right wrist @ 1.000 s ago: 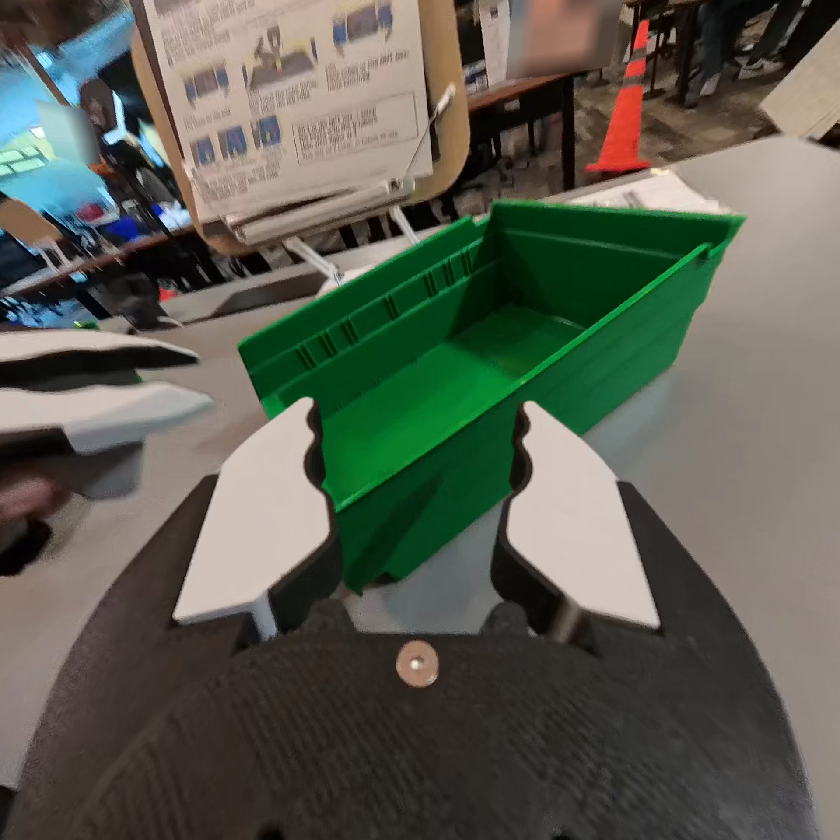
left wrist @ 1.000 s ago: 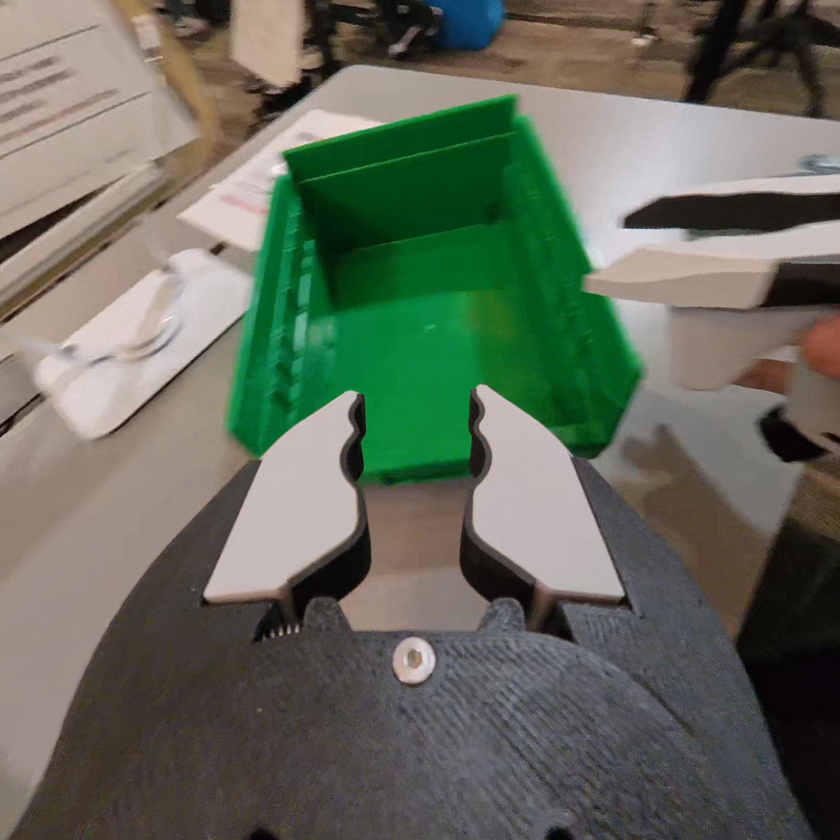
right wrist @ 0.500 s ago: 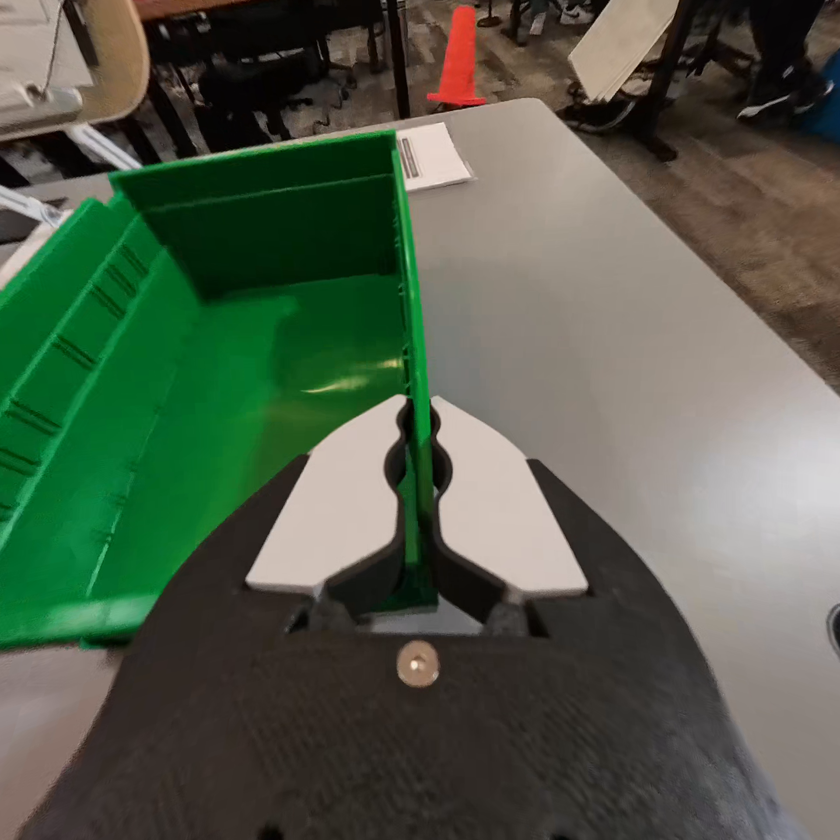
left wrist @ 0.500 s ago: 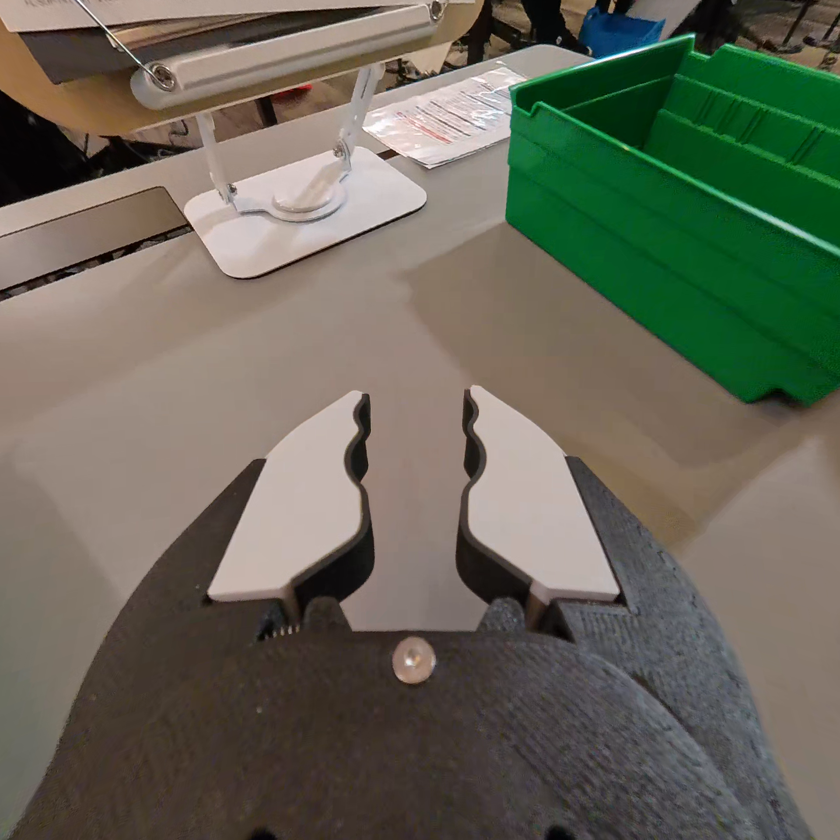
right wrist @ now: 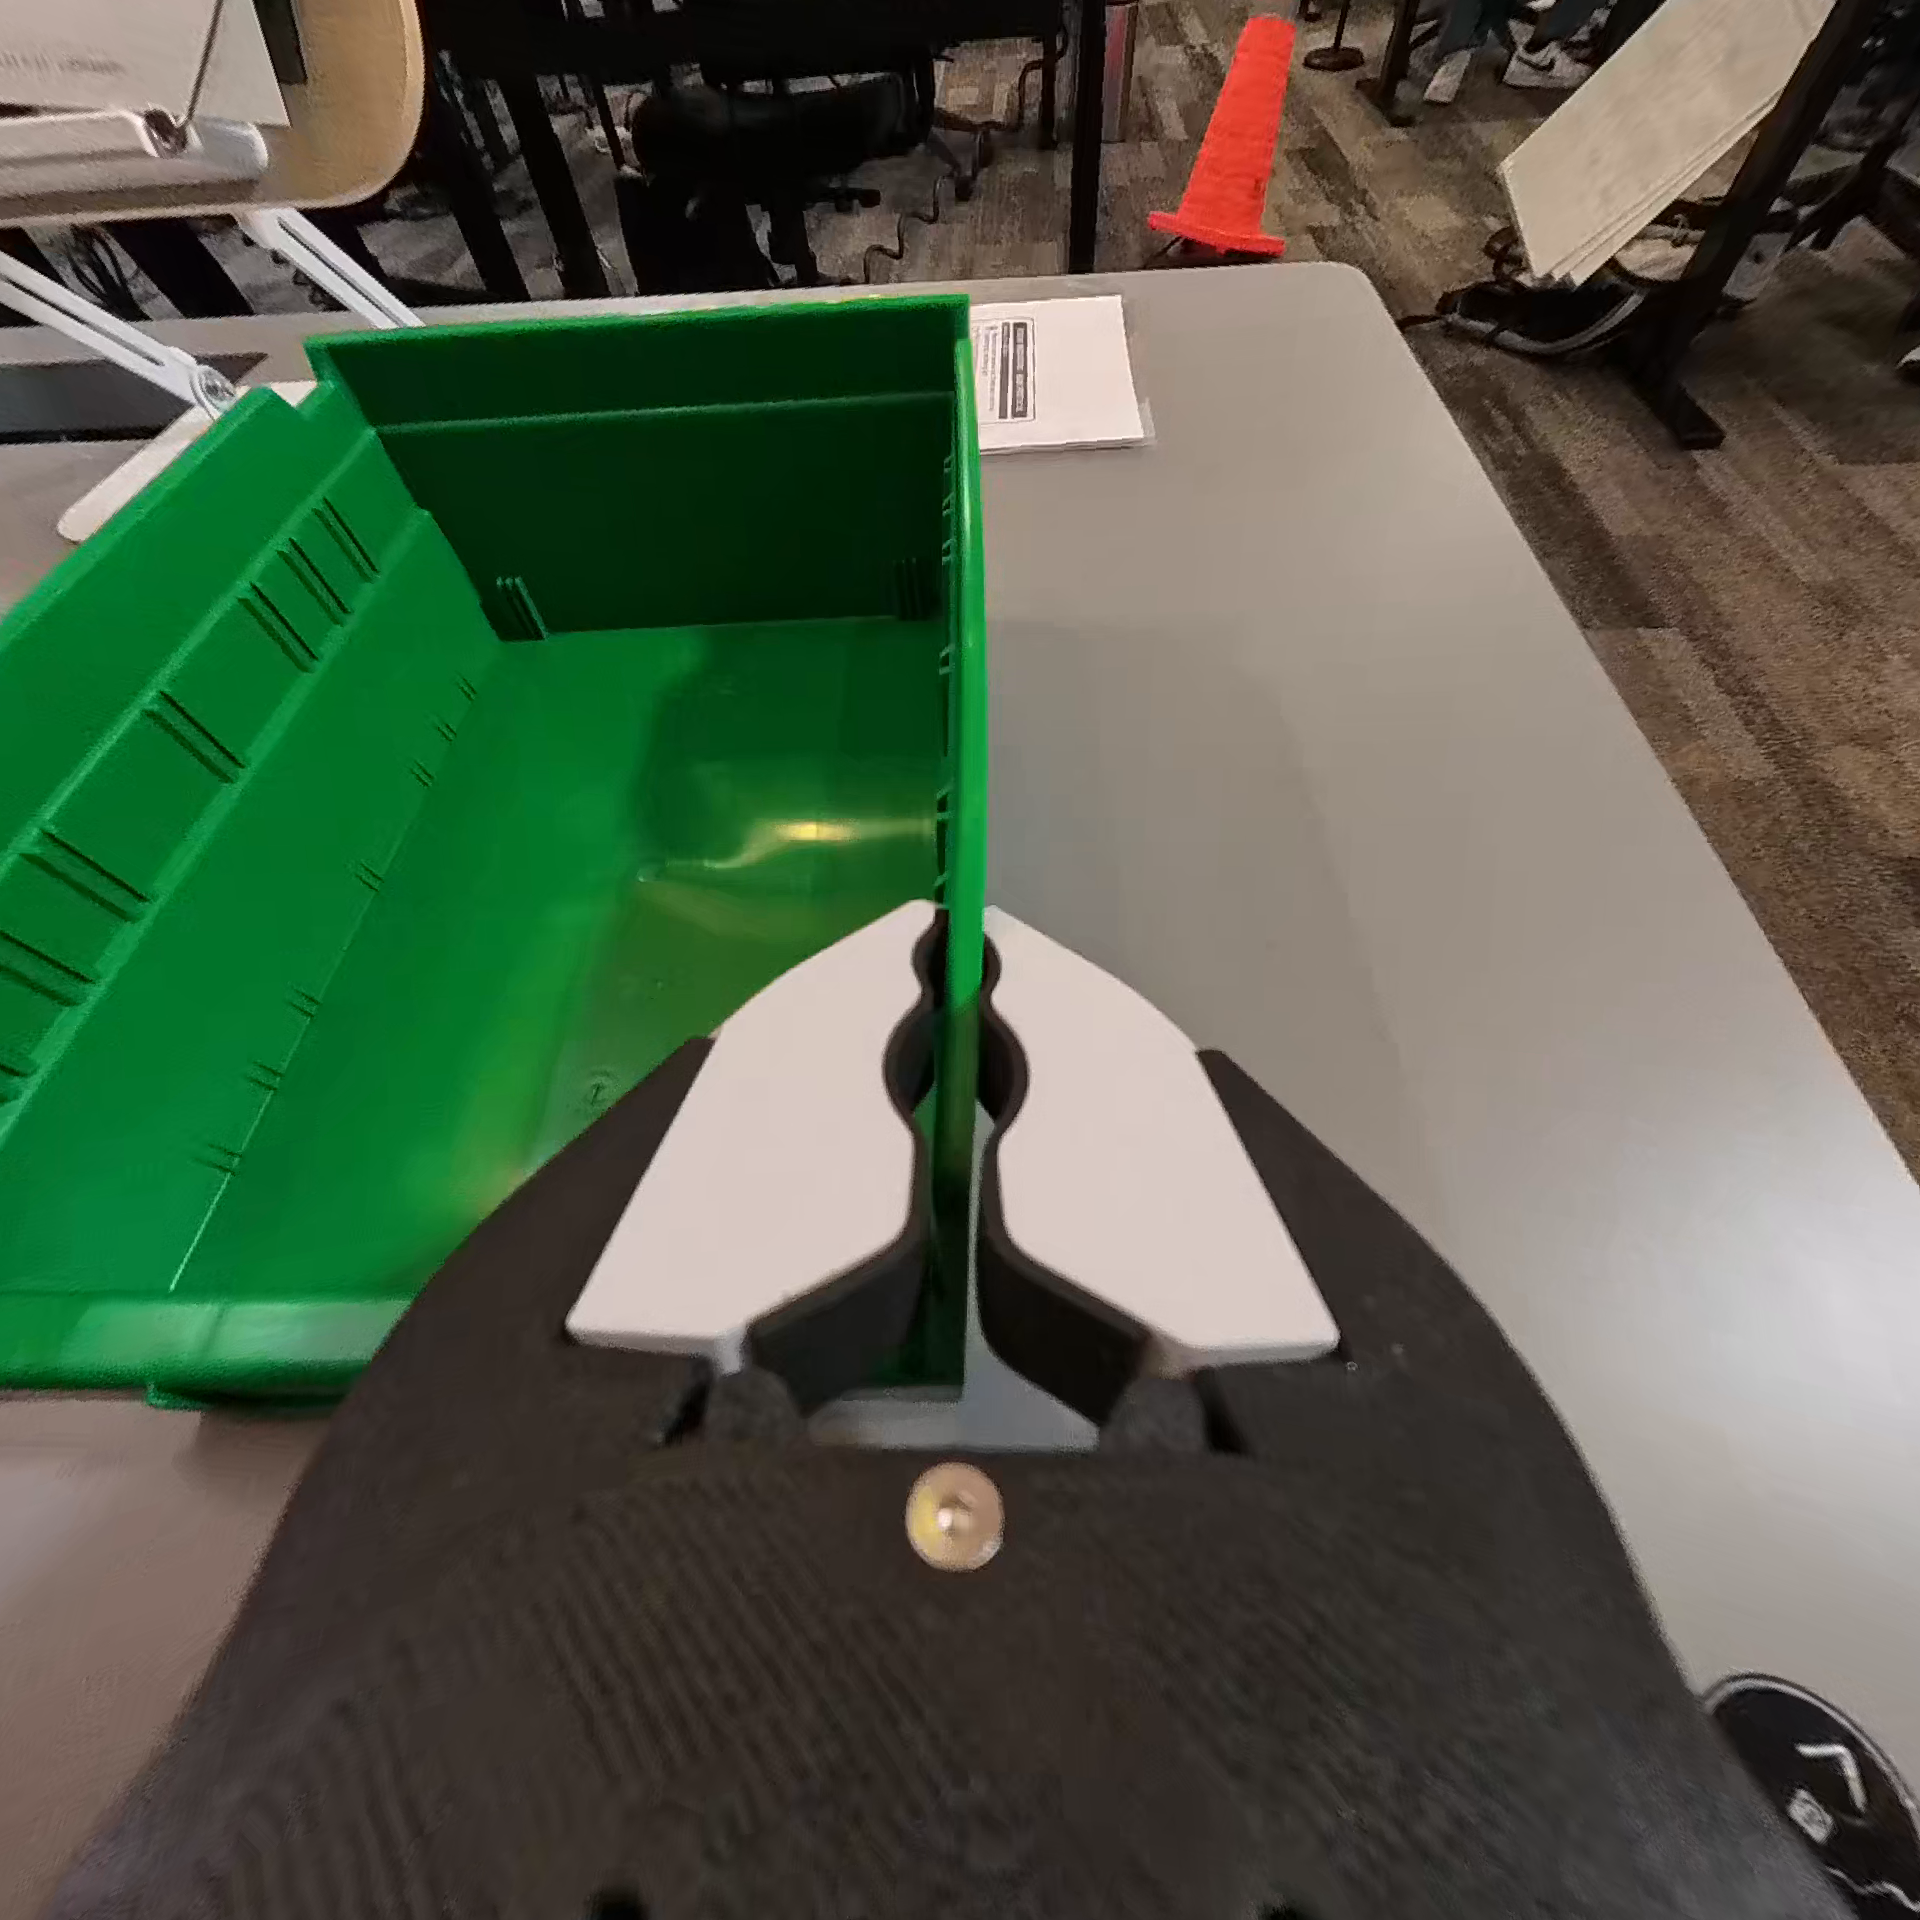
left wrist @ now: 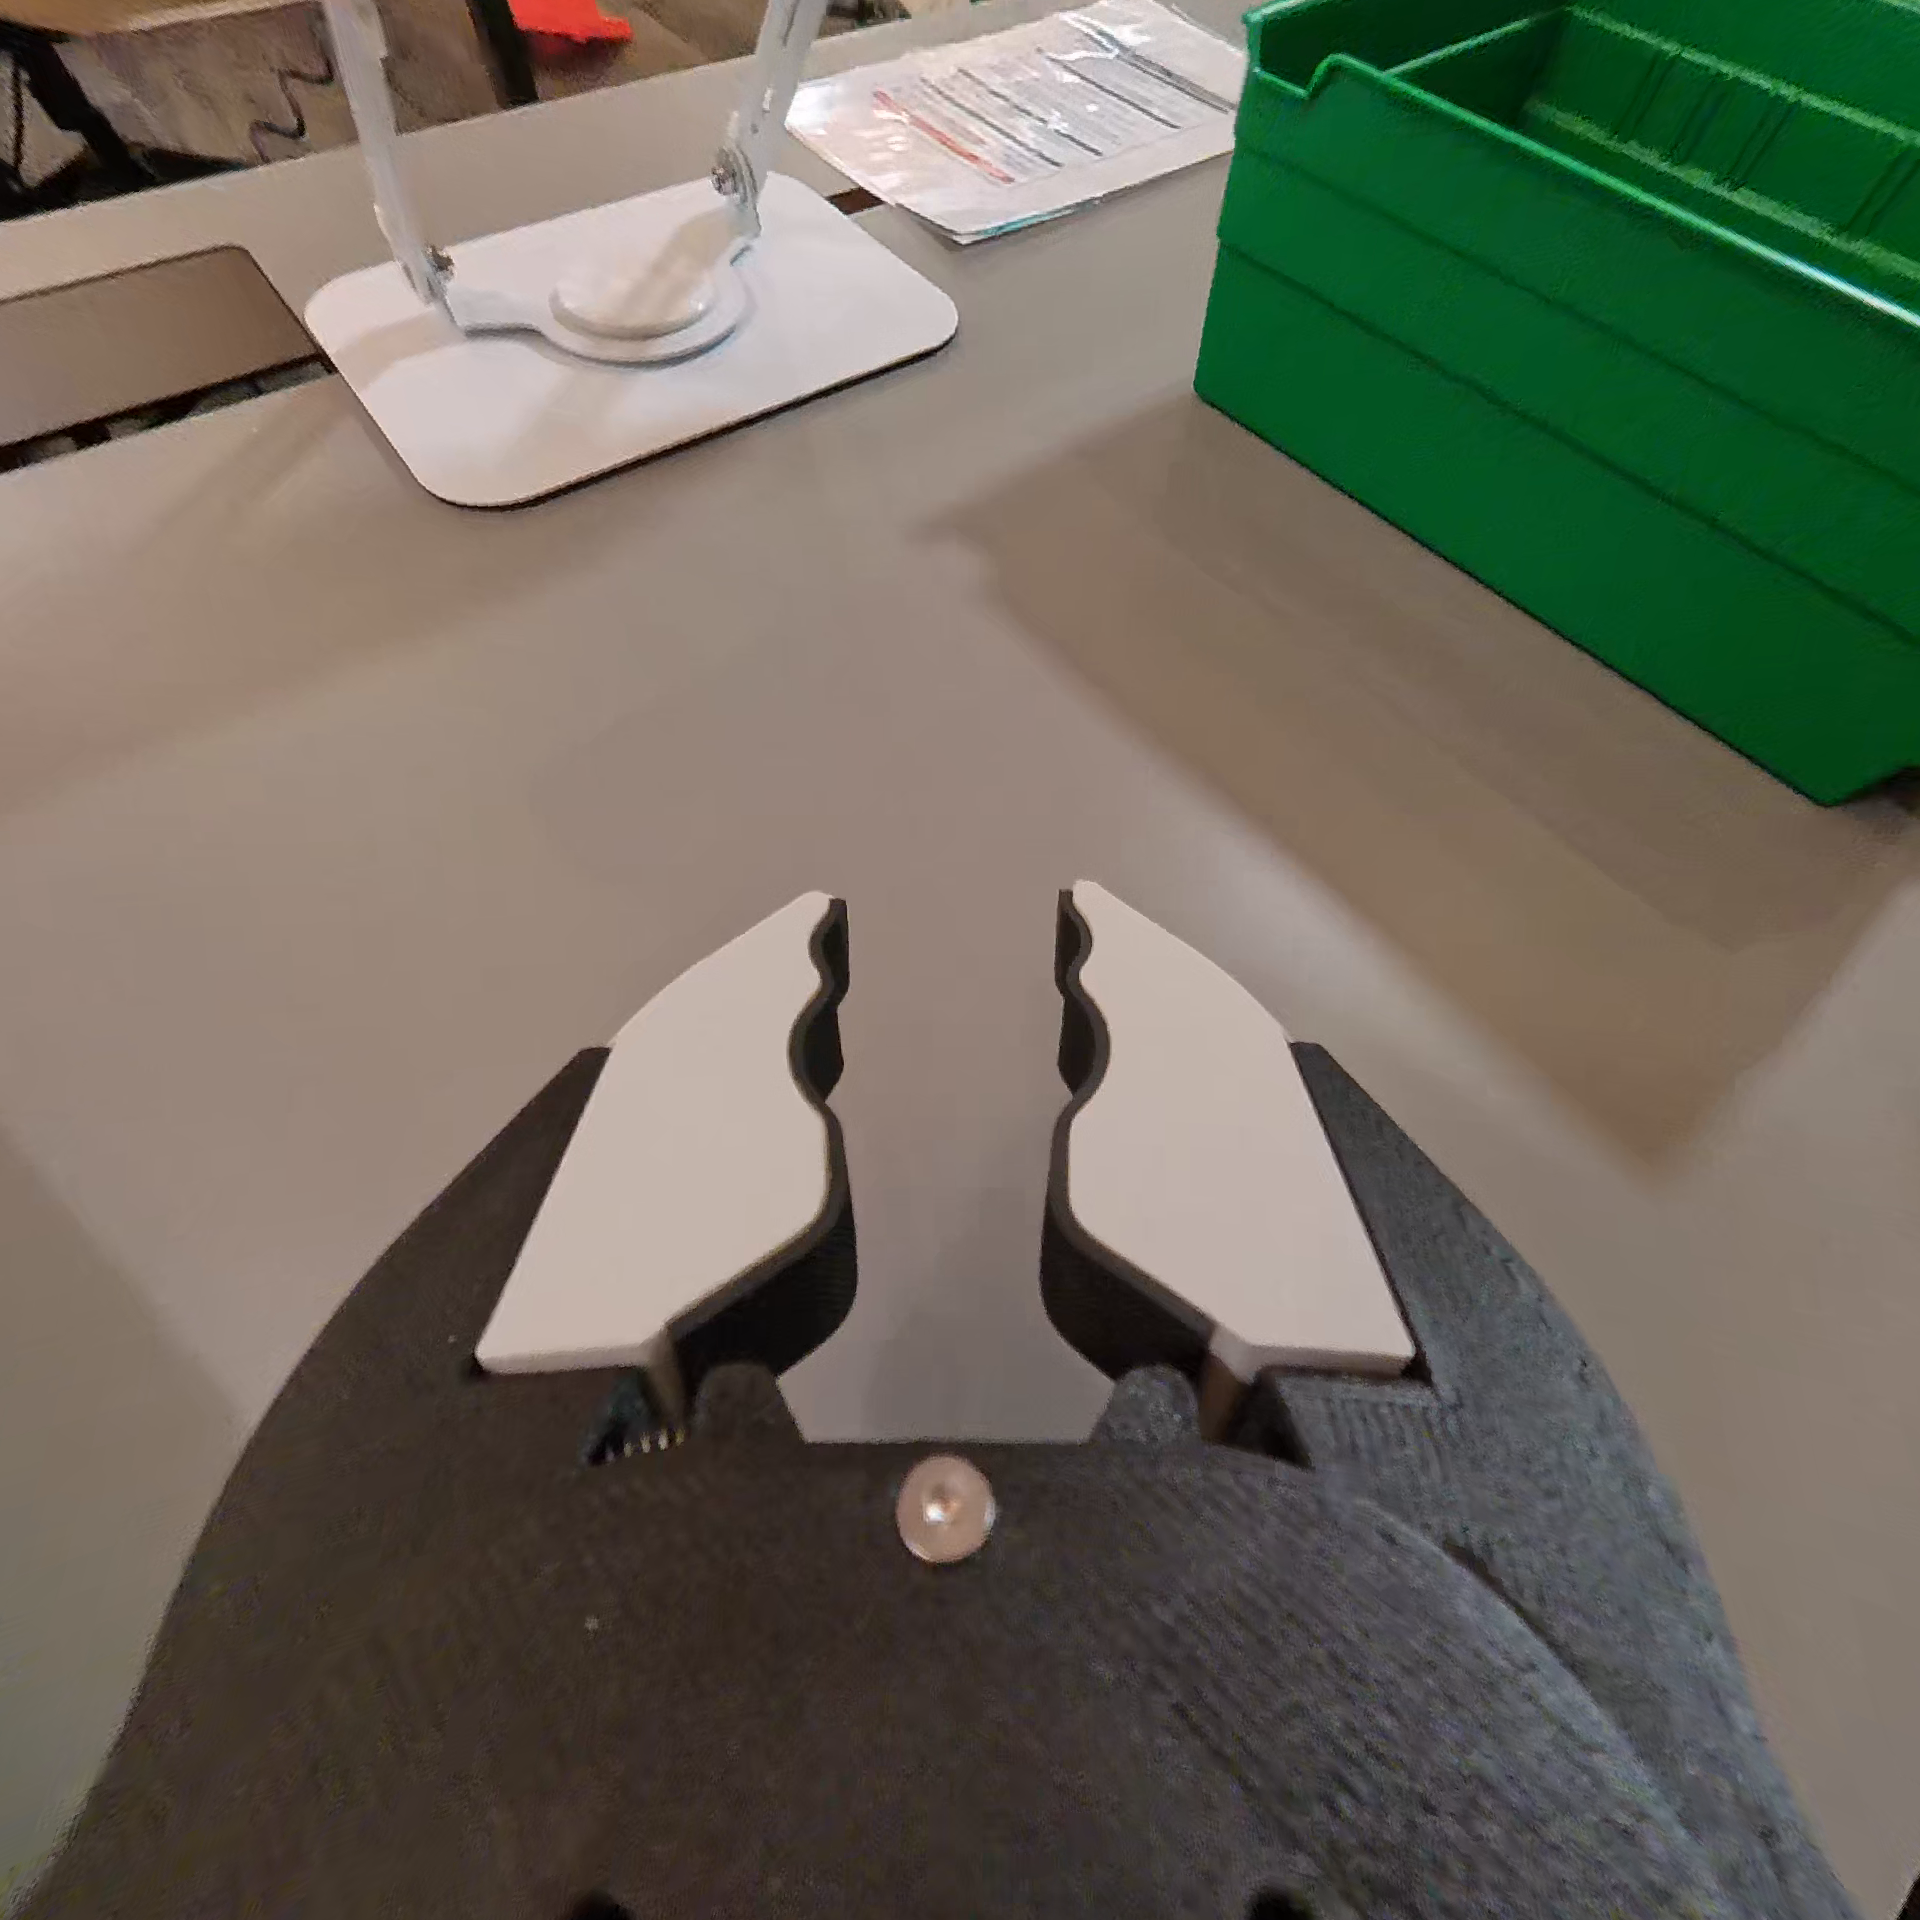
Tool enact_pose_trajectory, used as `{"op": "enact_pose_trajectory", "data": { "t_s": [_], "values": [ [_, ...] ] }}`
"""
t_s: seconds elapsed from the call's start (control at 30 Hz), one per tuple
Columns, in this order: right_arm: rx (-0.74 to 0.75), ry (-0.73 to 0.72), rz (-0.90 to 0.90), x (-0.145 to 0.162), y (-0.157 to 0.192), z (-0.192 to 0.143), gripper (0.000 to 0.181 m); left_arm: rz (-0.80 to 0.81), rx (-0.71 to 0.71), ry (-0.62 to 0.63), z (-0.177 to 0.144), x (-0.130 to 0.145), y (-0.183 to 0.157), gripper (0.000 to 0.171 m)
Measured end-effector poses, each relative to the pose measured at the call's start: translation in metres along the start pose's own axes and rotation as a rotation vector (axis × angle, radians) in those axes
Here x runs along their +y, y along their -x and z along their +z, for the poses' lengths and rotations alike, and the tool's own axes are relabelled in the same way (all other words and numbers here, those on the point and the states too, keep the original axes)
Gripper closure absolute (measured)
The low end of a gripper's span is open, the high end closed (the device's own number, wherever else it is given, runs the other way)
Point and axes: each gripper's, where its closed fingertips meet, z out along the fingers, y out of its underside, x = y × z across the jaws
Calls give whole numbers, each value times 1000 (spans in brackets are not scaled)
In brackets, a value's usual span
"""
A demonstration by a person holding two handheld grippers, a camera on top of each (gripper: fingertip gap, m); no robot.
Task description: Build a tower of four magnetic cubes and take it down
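The right gripper [right wrist: 961, 925] is clamped on the green bin's [right wrist: 520, 883] side wall. The left gripper [left wrist: 951, 904] is held parted over the grey table [left wrist: 520, 727], apparently not touching it.

Glossy plastic is seen on the green bin [right wrist: 644, 831]; the grey tabletop [left wrist: 520, 727] is finished smooth and matt.
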Motion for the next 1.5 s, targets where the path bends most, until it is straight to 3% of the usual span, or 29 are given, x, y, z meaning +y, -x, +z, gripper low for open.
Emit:
{"op": "enact_pose_trajectory", "data": {
  "t_s": [0.13,0.23,0.27,0.37,0.47,0.57,0.7,0.8,0.97,1.07,1.2,1.23,1.33,1.4,1.5],
  "values": [
    [1,-35,-14,-3,-1,5,179,17,22,-52,7,-8,-2,136],
    [4,-25,-3,-5,1,10,179,47,-18,-169,9,-29,7,141],
    [4,1,2,-6,2,11,179,24,2,-138,8,-27,5,140],
    [5,0,11,-7,6,15,179,-28,33,-144,-15,-20,-8,140],
    [13,-19,-44,-12,2,23,179,44,6,-187,-40,-16,-12,139],
    [-19,-13,72,-13,0,27,178,129,-114,-213,-51,-13,2,139],
    [22,39,0,-12,0,20,179,96,-193,-182,-82,-20,8,126],
    [2,34,31,-10,-4,20,179,86,-364,-260,-111,-20,37,97],
    [21,9,45,-8,-15,13,179,31,-704,-116,-150,11,116,88],
    [44,8,84,-8,-26,11,179,-62,-717,-31,-155,40,148,89],
    [70,2,108,-7,-35,9,179,-197,-611,141,-139,82,163,115],
    [78,2,105,-7,-36,8,179,-208,-565,123,-137,79,160,117],
    [91,-11,120,-6,-36,5,174,-218,-473,93,-133,73,152,146],
    [67,-38,155,-9,-34,1,154,-213,-494,114,-133,73,153,148],
    [9,-108,214,-16,-31,-11,148,-172,-567,154,-142,77,157,156]
  ]
}}
